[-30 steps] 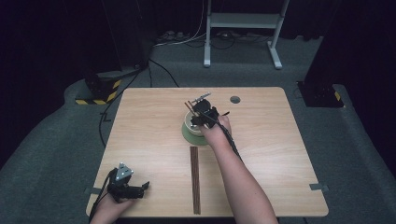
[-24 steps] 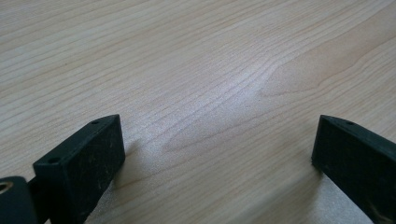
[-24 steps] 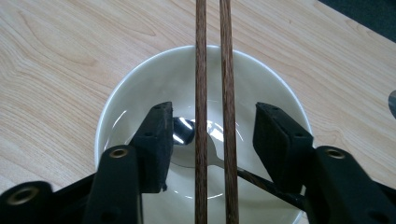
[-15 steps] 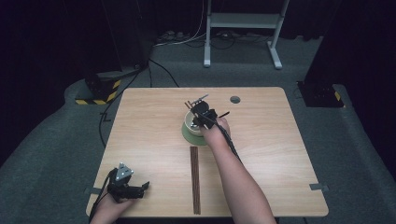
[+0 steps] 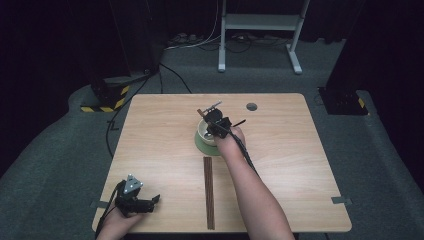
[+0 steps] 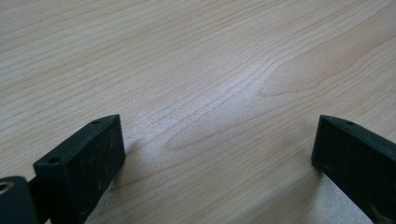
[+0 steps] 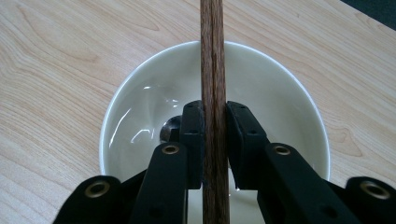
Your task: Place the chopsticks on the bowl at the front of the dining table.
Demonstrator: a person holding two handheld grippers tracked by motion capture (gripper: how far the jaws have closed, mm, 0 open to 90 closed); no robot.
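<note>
Pair of brown chopsticks (image 7: 214,60) clamped side by side in the right claw (image 7: 215,126), whose jaws have just been closing onto them. Long axis runs straight away from the claw, tips pointing past the far rim of the white bowl (image 7: 140,88), above its hollow. Bowl sits on a green saucer (image 5: 202,146), mid-counter (image 5: 300,150). Second chopstick pair (image 5: 208,192) lies flat nearer the person than the bowl, pointing toward it. Left claw (image 5: 150,202), well apart from the bowl at the near-left corner, jaws spread over bare wood.
</note>
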